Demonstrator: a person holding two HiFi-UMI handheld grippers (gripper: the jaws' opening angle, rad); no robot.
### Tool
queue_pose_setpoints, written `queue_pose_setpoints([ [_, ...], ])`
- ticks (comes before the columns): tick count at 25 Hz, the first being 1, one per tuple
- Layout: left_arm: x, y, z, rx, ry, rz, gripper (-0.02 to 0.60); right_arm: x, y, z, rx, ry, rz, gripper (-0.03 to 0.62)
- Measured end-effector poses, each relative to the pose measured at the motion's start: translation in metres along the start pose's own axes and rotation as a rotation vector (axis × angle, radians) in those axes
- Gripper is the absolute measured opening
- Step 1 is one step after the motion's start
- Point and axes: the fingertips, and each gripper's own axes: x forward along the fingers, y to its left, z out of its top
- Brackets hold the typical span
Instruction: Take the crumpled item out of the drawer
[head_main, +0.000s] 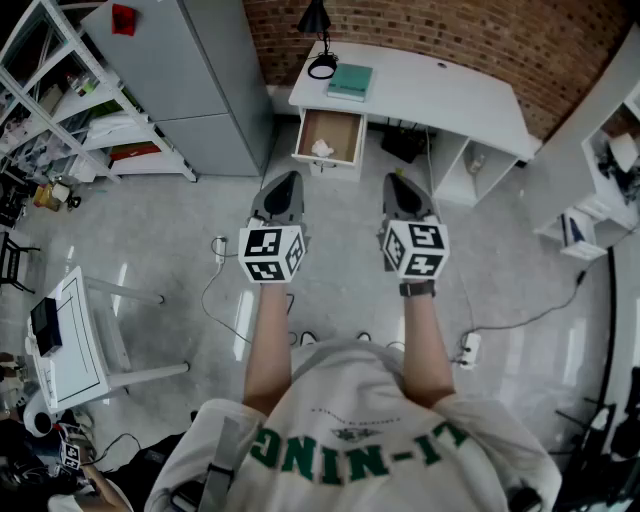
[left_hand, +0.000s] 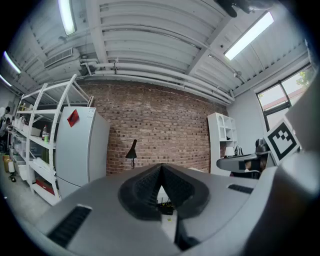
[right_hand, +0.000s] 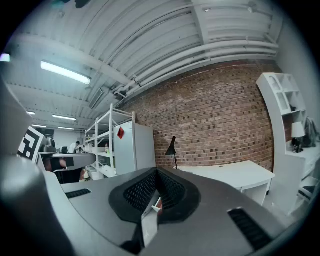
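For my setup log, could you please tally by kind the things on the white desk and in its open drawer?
Black desk lamp: 1
Teal flat book: 1
Crumpled white item, in the open wooden drawer: 1
Total: 3 (a tiny dark spot on the desk is too small to identify)

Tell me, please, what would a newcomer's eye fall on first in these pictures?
First, the two grippers held out side by side in the middle of the head view: the left gripper and the right gripper, both shut and empty. Beyond them, under the left end of the white desk, the open drawer holds the white crumpled item, with a red brick wall behind.
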Motion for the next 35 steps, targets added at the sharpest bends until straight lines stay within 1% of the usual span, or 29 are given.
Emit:
queue_pose_setpoints([
  [8, 0.001, -0.032, -0.008, -0.011, 0.016, -0.003, -0.008, -0.021, -0.022, -0.009, 0.008, 0.018, 0.013, 0.002],
  [12, 0.000, -0.052, -0.008, -0.024, 0.007, 0.005, -0.008, -0.032, -0.035, -0.008, 0.007, 0.012, 0.043, 0.002],
  [13, -0.001, -0.057, -0.009, -0.024, 0.007, 0.006, -0.008, -0.034, -0.037, -0.007, 0.018, 0.006, 0.050, 0.002],
  [15, -0.002, -0.069, -0.013, -0.018, 0.016, 0.003, -0.008, -0.035, -0.046, -0.008, 0.073, 0.004, 0.062, 0.002],
  [17, -0.002, -0.077, -0.021, -0.017, 0.035, -0.002, -0.008, -0.035, -0.056, -0.013, 0.126, 0.021, 0.072, 0.002],
  [18, -0.001, -0.077, -0.027, -0.021, 0.050, 0.000, -0.008, -0.035, -0.060, -0.018, 0.136, 0.029, 0.075, 0.002],
  [21, 0.003, -0.060, -0.043, -0.051, 0.083, 0.025, -0.008, -0.030, -0.065, -0.029, 0.140, 0.048, 0.074, 0.002],
  [23, 0.009, -0.047, -0.045, -0.068, 0.075, 0.039, -0.008, -0.020, -0.063, -0.036, 0.151, 0.060, 0.078, 0.002],
  [25, 0.022, -0.036, -0.044, -0.063, 0.067, 0.044, -0.008, -0.001, -0.060, -0.040, 0.149, 0.071, 0.078, 0.002],
  [31, 0.093, -0.010, -0.043, -0.053, 0.068, -0.004, -0.008, 0.066, -0.059, -0.031, 0.108, 0.069, 0.073, 0.002],
  [32, 0.107, -0.003, -0.041, -0.060, 0.064, -0.012, -0.008, 0.080, -0.059, -0.029, 0.107, 0.069, 0.071, 0.003],
  [35, 0.148, 0.017, -0.029, -0.110, 0.035, -0.042, -0.008, 0.124, -0.070, -0.024, 0.136, 0.078, 0.045, 0.003],
])
